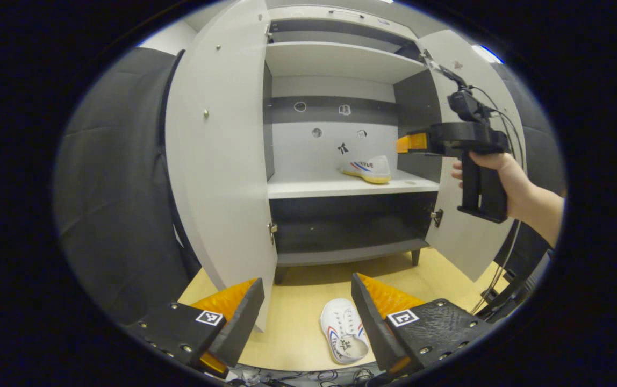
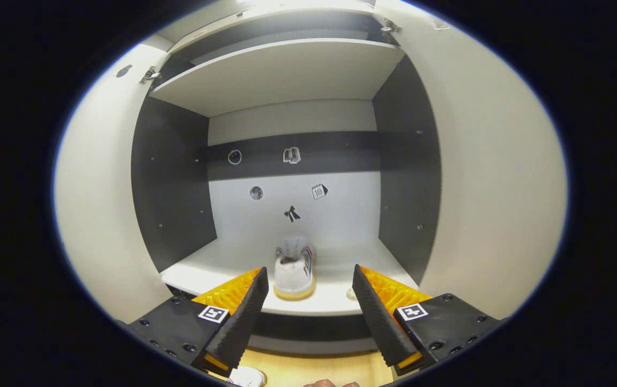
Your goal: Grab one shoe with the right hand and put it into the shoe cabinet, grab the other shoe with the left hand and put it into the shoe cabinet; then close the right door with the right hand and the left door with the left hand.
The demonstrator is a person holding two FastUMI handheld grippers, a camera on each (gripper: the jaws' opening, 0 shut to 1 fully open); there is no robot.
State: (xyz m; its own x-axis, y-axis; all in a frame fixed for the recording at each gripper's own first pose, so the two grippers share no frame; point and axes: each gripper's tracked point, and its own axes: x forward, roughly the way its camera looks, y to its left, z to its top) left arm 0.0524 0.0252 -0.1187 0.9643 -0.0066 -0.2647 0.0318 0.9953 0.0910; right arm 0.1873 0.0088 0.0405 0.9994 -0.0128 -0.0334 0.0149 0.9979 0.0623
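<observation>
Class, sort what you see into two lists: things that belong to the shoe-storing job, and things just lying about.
Job:
shoe on the shelf
shoe on the floor
shoe cabinet
left door
right door
left tool
right tool

Lying about:
cables
stickers

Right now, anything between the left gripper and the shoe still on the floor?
Nothing visible. The shoe on the floor lies on bare wood just ahead of the open left gripper. The left door stands off to the side.

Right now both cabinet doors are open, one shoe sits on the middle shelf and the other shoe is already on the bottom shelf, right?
Not quite. The other shoe lies on the floor in front of the cabinet, as the left gripper view shows. The rest holds: both doors open, one shoe on the middle shelf.
</observation>
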